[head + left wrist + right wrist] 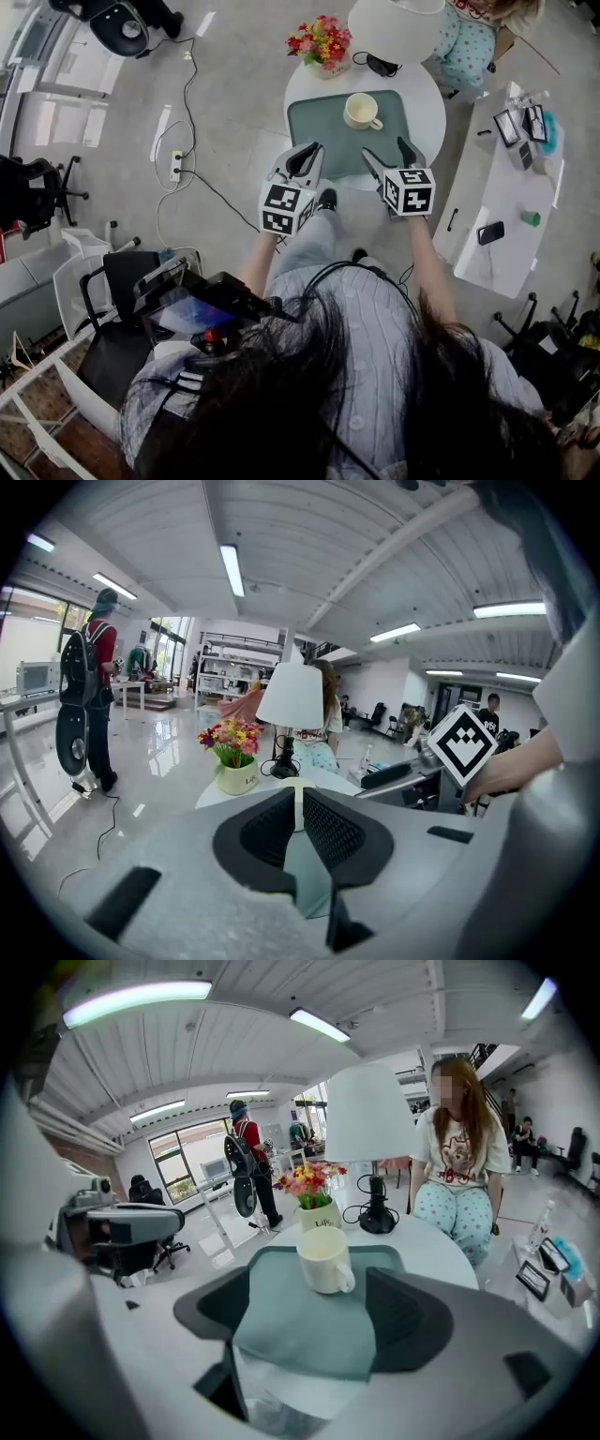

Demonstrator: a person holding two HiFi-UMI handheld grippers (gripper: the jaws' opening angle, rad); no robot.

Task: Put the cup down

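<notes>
A cream cup with a handle stands upright on a grey-green mat on the round white table. Nothing holds it. My right gripper hovers over the mat's near edge, short of the cup, open. In the right gripper view the cup shows beyond the wide-spread jaws of this gripper, above the mat. My left gripper is at the mat's near left corner, shut and empty. The left gripper view has the left gripper with only a cream sliver of the cup visible past its pads.
A pot of flowers and a white lamp stand at the table's far side. A person sits behind it. A long white side table with small items is to the right. Cables and a power strip lie on the floor at left.
</notes>
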